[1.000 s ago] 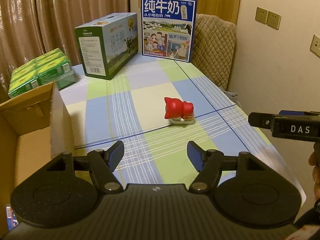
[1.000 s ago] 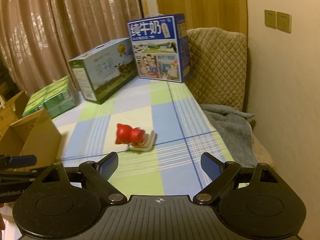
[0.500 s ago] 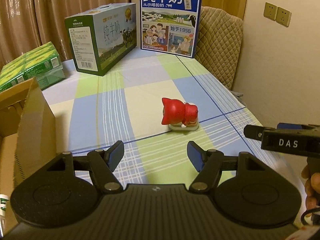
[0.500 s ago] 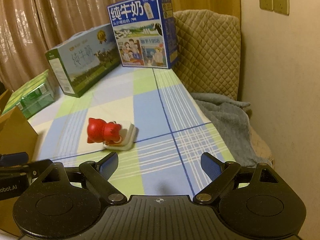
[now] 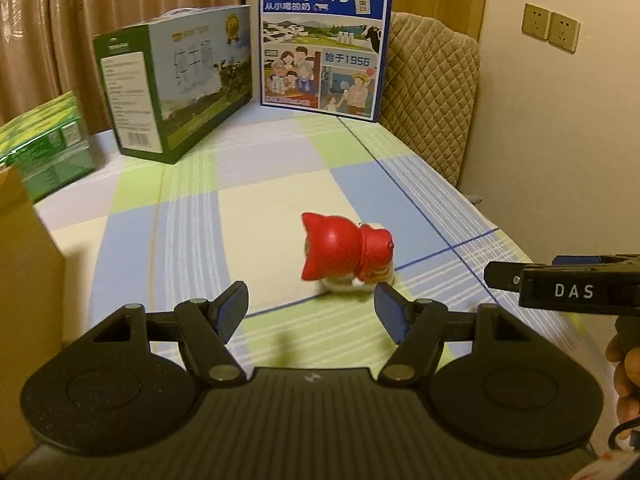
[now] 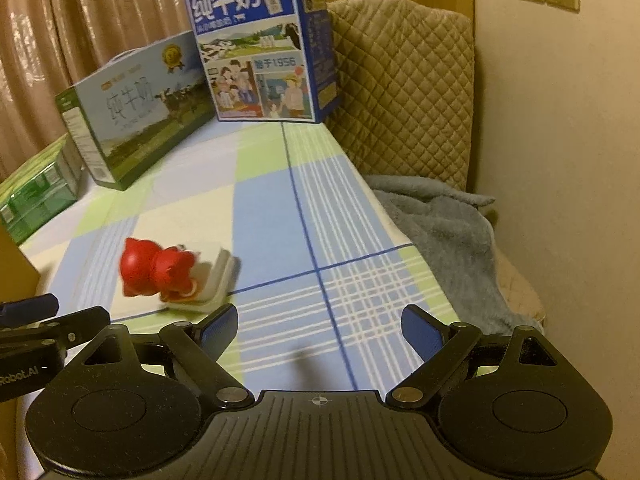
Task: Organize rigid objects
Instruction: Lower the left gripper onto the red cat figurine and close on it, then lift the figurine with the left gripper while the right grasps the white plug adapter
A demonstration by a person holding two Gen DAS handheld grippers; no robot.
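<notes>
Red toy cat (image 5: 346, 251) lies sideways just ahead of the left gripper (image 5: 312, 306). Both grippers are apart and empty. The right gripper (image 6: 318, 326) is farther off.

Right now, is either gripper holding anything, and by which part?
Nothing is held. The left gripper and right gripper are both open and empty; the red figurine lies untouched on the table.

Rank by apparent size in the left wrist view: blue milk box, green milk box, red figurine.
1 and 2. Blue milk box and green milk box: too alike to rank.
3. Red figurine: smallest, though nearest the camera.
</notes>
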